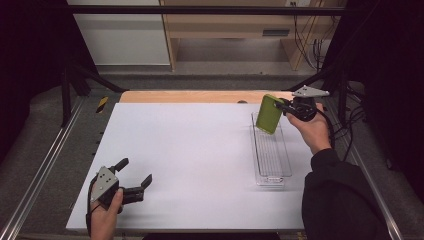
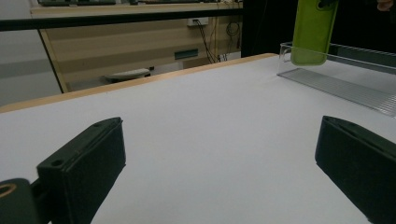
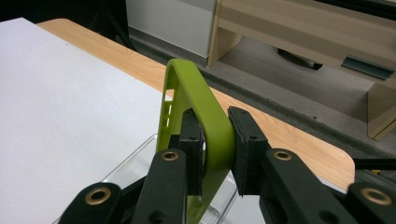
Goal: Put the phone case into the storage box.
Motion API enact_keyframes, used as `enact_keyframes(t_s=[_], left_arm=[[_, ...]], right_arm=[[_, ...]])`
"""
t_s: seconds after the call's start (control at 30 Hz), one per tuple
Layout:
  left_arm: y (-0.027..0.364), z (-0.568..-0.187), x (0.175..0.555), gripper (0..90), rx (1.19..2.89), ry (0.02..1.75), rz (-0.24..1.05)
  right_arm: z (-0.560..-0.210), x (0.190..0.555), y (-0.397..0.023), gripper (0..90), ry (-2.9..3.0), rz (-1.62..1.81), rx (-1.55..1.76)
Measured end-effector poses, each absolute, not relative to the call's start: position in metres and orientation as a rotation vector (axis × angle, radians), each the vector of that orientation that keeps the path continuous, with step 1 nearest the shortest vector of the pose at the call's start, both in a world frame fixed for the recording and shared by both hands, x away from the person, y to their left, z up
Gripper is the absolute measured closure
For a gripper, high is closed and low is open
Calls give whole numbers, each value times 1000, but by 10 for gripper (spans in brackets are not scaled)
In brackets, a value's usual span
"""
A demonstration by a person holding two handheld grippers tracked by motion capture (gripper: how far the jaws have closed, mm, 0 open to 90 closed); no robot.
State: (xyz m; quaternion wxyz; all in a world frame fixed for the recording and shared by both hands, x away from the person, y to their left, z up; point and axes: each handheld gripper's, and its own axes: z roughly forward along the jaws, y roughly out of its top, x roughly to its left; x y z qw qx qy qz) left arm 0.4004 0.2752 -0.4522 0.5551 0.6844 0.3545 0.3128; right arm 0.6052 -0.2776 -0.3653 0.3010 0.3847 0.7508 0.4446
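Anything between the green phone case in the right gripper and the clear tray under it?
Nothing visible. The right gripper holds the green phone case upright above the far end of the clear tray, whose inside looks bare. The left gripper rests open at the near left of the table.

Behind the white table point(image 1: 190, 150), a wooden desk point(image 1: 225, 25) stands on grey floor point(image 1: 200, 80).
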Motion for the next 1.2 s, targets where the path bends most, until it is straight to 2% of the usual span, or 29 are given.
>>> enact_keyframes(t_s=[1.2], left_arm=[[275, -453, 401, 11, 1618, 839, 735]], right_arm=[[-378, 614, -265, 762, 1998, 1158, 994]])
